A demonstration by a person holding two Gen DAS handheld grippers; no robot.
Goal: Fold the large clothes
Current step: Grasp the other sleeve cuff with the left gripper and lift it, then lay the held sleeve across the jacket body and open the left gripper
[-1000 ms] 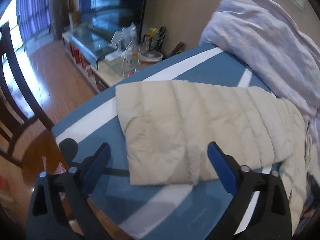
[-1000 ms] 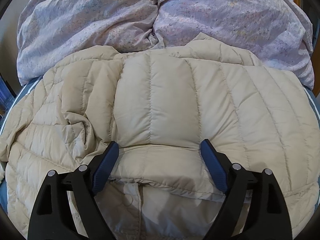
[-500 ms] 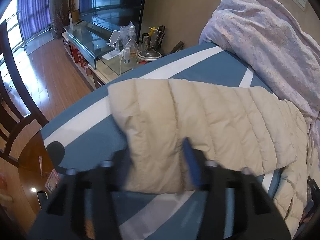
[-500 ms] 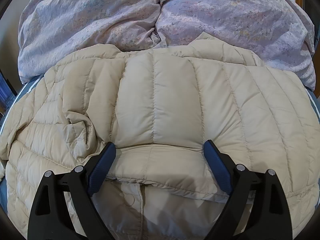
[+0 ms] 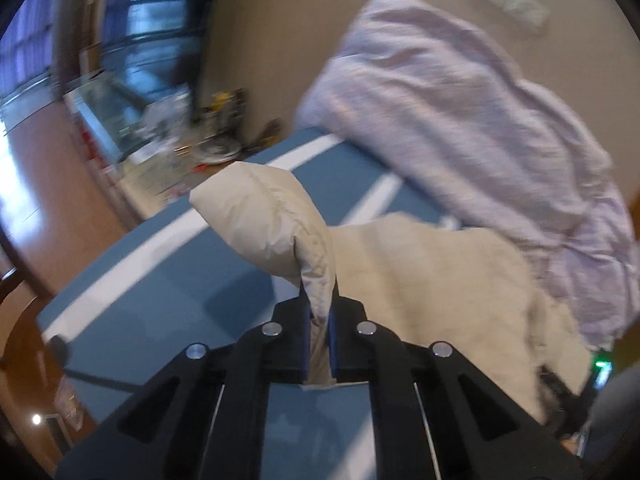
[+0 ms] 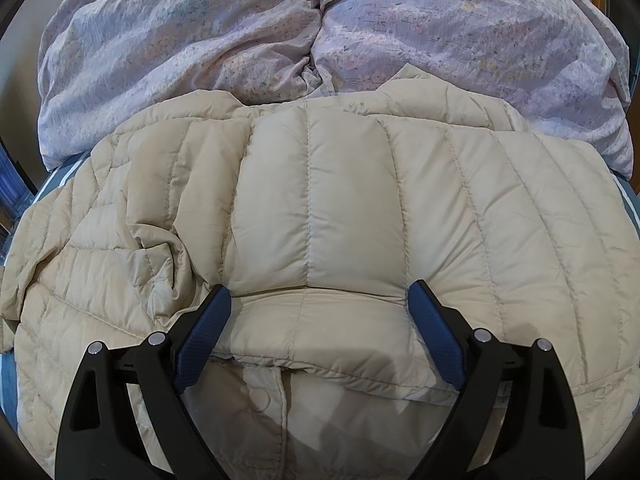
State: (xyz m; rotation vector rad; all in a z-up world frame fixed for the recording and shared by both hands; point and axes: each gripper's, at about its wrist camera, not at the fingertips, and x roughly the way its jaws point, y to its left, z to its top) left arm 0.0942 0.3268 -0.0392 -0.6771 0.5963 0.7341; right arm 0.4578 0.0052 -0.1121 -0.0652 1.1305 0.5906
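A beige quilted down jacket (image 6: 320,216) lies spread on a blue bed with white stripes (image 5: 172,280). In the left wrist view my left gripper (image 5: 319,320) is shut on the end of the jacket's sleeve (image 5: 272,224) and holds it lifted off the bed; the rest of the jacket (image 5: 440,288) lies to the right. In the right wrist view my right gripper (image 6: 320,312) is open, its blue pads (image 6: 204,332) straddling a folded panel at the jacket's near edge, resting on or just above the fabric.
A crumpled lilac duvet (image 6: 320,40) is heaped behind the jacket, also in the left wrist view (image 5: 480,128). Beyond the bed's far corner stand a glass TV stand with clutter (image 5: 168,128) and a wood floor (image 5: 48,168). A dark chair (image 5: 16,320) stands at the left.
My left gripper has closed on the sleeve end and lifted it off the bed, moving it right. My right gripper has stayed open and nearly still over the jacket.
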